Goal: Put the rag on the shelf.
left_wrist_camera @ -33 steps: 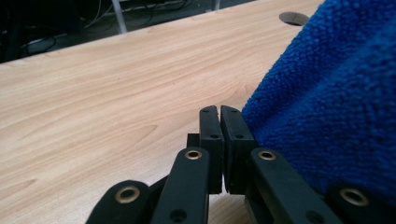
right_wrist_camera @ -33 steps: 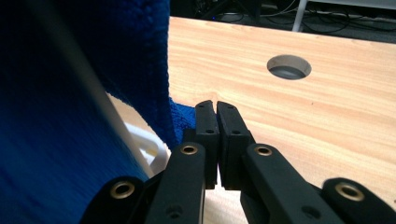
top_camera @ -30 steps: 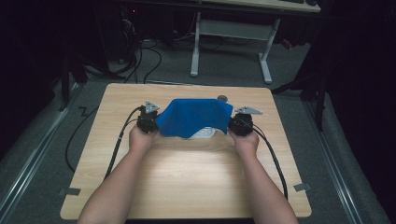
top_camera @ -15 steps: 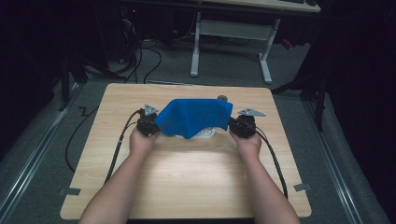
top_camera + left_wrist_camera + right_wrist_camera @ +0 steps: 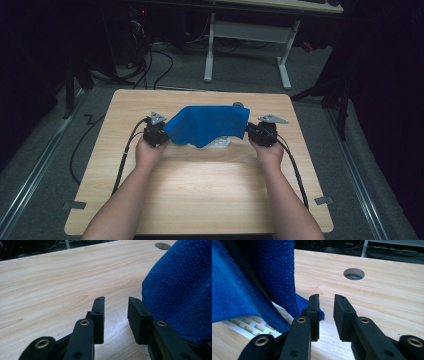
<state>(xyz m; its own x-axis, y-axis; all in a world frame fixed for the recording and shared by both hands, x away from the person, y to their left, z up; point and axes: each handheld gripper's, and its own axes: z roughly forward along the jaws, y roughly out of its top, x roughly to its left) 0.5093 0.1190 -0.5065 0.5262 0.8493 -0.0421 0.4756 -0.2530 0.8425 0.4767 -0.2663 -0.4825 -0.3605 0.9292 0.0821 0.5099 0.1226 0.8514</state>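
Blue cloth (image 5: pixel 207 125) lifted further, covering white slotted tray (image 5: pixel 249 323).

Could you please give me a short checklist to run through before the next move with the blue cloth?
1. Left gripper open: ok, its jaws stand apart with bare table between them.
2. Right gripper open: ok, a gap shows between its jaws.
3. Cloth free of both grippers: ok, though it hangs against the outer side of each.
4. Cloth draped over the white slotted thing: ok, it covers most of it.
5. What the white thing is, and whether it sits steady: cannot tell, mostly hidden.
6. Hole in the table clear of the cloth: ok.
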